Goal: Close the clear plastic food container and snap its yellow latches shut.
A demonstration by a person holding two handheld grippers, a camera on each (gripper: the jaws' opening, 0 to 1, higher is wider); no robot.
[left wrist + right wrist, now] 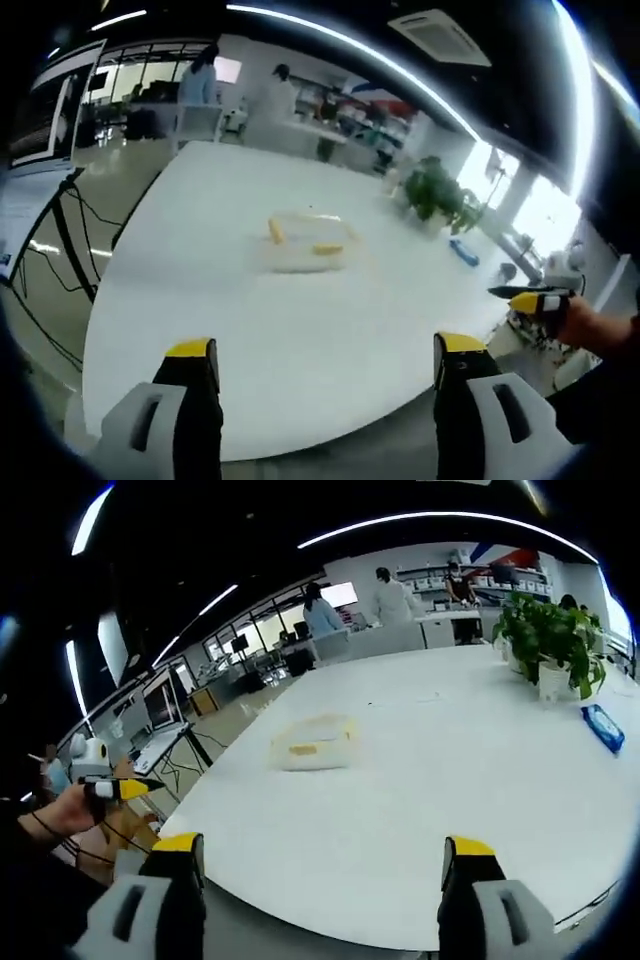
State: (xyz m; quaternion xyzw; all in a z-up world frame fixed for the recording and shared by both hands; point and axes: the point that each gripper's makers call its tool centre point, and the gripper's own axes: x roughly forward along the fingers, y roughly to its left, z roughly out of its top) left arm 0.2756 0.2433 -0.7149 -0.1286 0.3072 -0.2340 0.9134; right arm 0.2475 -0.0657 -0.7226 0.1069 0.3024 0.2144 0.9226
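Your left gripper (325,370) has its jaws spread wide with nothing in them, and your right gripper (325,865) is the same. The clear food container (305,243) with its yellow latches (276,231) sits out mid-table (300,340), well away from every edge and from both grippers. A potted plant (545,640) stands near the far edge.

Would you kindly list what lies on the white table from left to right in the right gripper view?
Clear plastic food container with yellow latches → potted plant → blue packet, all on the white table.
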